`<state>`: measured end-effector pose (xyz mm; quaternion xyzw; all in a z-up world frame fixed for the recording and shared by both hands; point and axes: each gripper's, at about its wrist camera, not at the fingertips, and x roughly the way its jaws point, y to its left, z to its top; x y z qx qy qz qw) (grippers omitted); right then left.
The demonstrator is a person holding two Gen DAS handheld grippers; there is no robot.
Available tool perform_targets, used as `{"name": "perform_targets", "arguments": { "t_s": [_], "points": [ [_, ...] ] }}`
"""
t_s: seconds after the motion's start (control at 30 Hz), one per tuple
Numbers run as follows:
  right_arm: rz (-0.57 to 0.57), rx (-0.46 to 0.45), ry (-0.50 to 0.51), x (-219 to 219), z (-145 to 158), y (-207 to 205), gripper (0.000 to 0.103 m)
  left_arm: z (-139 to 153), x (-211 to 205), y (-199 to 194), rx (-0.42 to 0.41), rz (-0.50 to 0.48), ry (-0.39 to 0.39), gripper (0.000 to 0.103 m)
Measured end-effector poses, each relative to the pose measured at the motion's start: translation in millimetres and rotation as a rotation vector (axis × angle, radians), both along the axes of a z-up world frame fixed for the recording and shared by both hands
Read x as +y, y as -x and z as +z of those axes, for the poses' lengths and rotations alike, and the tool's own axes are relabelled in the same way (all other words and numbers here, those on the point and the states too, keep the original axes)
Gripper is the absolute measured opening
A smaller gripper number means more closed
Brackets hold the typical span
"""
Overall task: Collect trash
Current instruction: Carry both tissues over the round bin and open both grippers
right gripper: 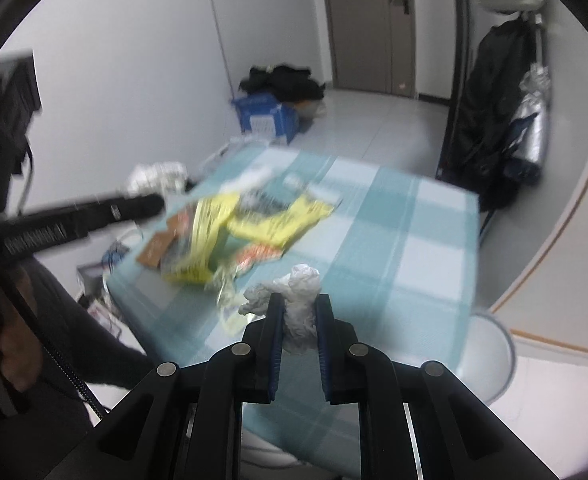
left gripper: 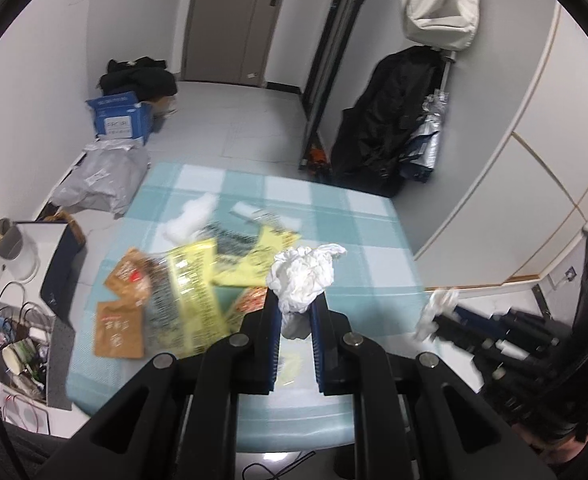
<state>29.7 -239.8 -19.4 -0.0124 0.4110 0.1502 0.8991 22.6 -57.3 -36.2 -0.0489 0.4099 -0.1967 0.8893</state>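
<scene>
Two grippers hang above a table (left gripper: 366, 232) covered in a teal-and-white checked cloth. Near its left edge lies a heap of trash: yellow printed wrappers (left gripper: 198, 280), brown packets (left gripper: 126, 304) at the left rim, and a loose white tissue (left gripper: 190, 216) toward the far left corner. A white mesh bin (right gripper: 494, 356) stands on the floor by the right edge. The left gripper (left gripper: 296, 308) has its jaws clamped on a crumpled white tissue wad (left gripper: 302, 272), lifted off the cloth. The right gripper (right gripper: 299, 316) pinches a smaller greyish tissue wad (right gripper: 300, 292), likewise clear of the tabletop.
</scene>
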Motion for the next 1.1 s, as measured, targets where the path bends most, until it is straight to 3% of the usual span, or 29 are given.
{"name": "perform_targets", "arguments": {
  "t_s": [0.37, 0.57, 0.77, 1.0, 1.1],
  "points": [
    [-0.118, -0.151, -0.036, -110, 94, -10, 0.014, 24, -89, -22, 0.013, -0.161, 0.039, 0.01],
    [-0.234, -0.154, -0.063, -185, 110, -20, 0.014, 20, -157, -41, 0.069, -0.278, 0.025, 0.01],
    [-0.369, -0.032, -0.135, -270, 71, -43, 0.014, -16, -225, -63, 0.17, -0.389, -0.042, 0.01],
    [-0.521, 0.18, -0.31, -344, -30, -60, 0.014, -64, -288, -91, 0.333, -0.459, -0.131, 0.01],
    [-0.544, 0.267, -0.369, -354, -77, -64, 0.014, -86, -312, -96, 0.392, -0.487, -0.218, 0.01]
  ]
}}
